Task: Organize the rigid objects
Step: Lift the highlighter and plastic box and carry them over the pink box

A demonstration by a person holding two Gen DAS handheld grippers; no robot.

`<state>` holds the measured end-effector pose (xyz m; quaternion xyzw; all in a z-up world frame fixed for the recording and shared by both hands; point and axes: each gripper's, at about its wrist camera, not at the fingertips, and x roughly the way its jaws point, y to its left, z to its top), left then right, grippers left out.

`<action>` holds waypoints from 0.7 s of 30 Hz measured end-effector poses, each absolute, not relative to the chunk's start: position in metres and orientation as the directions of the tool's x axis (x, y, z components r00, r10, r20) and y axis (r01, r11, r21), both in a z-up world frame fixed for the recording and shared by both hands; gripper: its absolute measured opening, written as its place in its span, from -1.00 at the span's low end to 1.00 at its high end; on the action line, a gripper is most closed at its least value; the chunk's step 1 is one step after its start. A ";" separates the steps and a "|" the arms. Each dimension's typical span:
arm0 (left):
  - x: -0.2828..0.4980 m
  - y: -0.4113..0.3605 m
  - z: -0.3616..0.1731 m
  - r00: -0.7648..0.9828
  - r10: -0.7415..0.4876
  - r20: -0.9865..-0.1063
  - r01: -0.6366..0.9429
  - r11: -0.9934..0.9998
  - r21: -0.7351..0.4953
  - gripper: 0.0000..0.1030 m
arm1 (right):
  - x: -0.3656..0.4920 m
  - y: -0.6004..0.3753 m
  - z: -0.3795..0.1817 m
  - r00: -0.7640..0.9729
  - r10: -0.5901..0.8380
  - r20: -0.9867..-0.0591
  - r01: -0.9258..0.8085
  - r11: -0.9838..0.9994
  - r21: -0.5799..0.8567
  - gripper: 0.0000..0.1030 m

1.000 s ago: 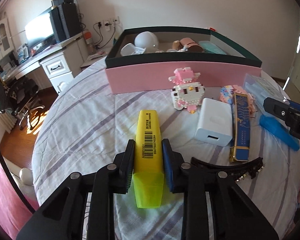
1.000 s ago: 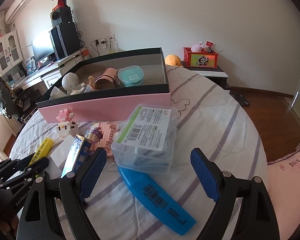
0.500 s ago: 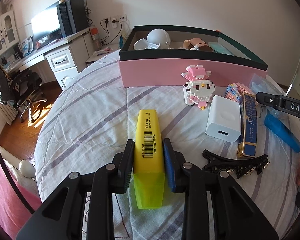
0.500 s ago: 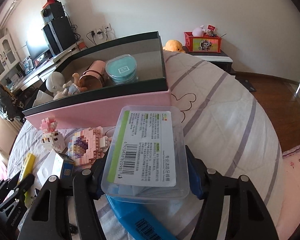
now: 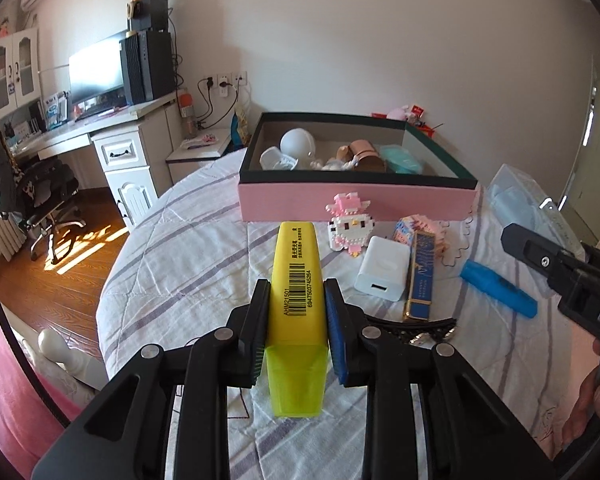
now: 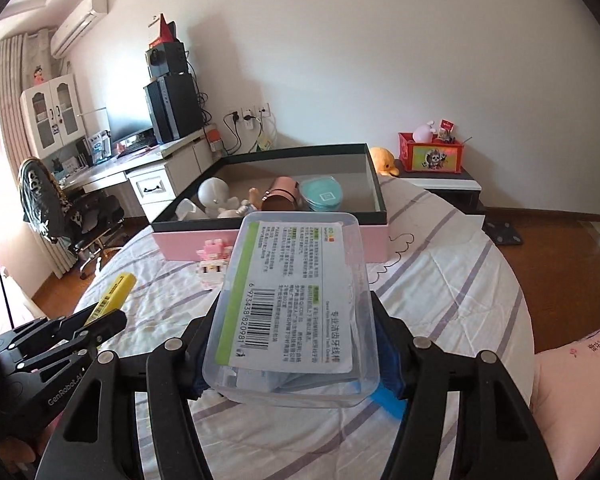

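Note:
My left gripper is shut on a yellow highlighter and holds it above the striped bedspread, pointing at the pink box. It also shows in the right wrist view. My right gripper is shut on a clear plastic box with a printed label, lifted off the bed and tilted; it also shows in the left wrist view. The pink box with a dark rim stands ahead, open, with a white figure, a pink cup and a teal tub inside.
On the bed lie a pink block figure, a white charger, a blue and gold narrow box, a blue highlighter and a black hair clip. A desk and chair stand at the left, a nightstand behind the bed.
My right gripper closed on the clear plastic box and lifted it off the bed. My left gripper rose with the yellow highlighter.

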<state>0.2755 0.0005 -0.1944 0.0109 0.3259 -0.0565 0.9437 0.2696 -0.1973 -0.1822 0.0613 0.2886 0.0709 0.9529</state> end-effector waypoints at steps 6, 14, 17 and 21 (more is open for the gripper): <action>0.235 -0.007 -0.150 0.853 -0.103 -0.512 0.122 0.993 0.004 -0.49 | 0.235 -0.178 -0.152 0.866 0.193 -0.462 -0.149 0.980 0.130 0.26; 0.192 -0.009 -0.110 0.906 -0.096 -0.412 0.118 0.993 0.030 -0.49 | 0.198 -0.169 -0.119 0.902 0.187 -0.389 -0.162 0.982 0.095 0.26; 0.179 -0.009 -0.101 0.916 -0.098 -0.388 0.121 0.992 0.035 -0.49 | 0.186 -0.167 -0.111 0.912 0.187 -0.366 -0.166 0.982 0.088 0.26; 0.168 -0.009 -0.094 0.926 -0.098 -0.366 0.120 0.992 0.037 -0.49 | 0.176 -0.164 -0.103 0.920 0.183 -0.345 -0.166 0.983 0.079 0.26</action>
